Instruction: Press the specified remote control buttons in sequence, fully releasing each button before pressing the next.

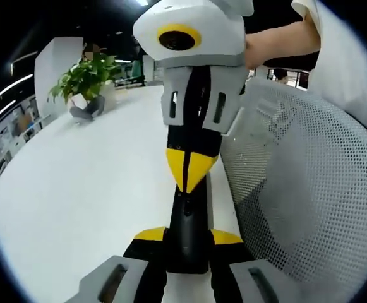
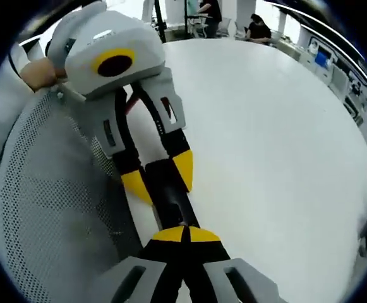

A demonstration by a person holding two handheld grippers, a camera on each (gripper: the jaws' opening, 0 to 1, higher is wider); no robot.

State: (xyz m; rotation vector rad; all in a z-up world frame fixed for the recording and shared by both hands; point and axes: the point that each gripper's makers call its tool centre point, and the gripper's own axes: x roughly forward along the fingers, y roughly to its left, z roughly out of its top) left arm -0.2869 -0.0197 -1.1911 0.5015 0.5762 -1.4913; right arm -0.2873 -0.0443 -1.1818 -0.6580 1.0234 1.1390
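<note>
A slim black remote control (image 1: 186, 221) is held lengthwise over the white table (image 1: 76, 189), with my left gripper (image 1: 188, 237) shut on its near end between the yellow-tipped jaws. From above comes my right gripper (image 1: 189, 170), jaws shut together, its tip resting on the remote's top face. In the right gripper view the same remote (image 2: 170, 196) runs from my right gripper (image 2: 183, 235), shut with its tip on it, up to the left gripper (image 2: 161, 177), which clamps it from both sides. The buttons are hidden.
A grey mesh chair back (image 1: 297, 189) stands close beside the table edge, also visible as a mesh chair back (image 2: 50, 208) on the left. A potted plant (image 1: 85, 79) sits at the table's far end. A person's hand (image 1: 278, 41) holds the right gripper. Seated people (image 2: 259, 28) are far behind.
</note>
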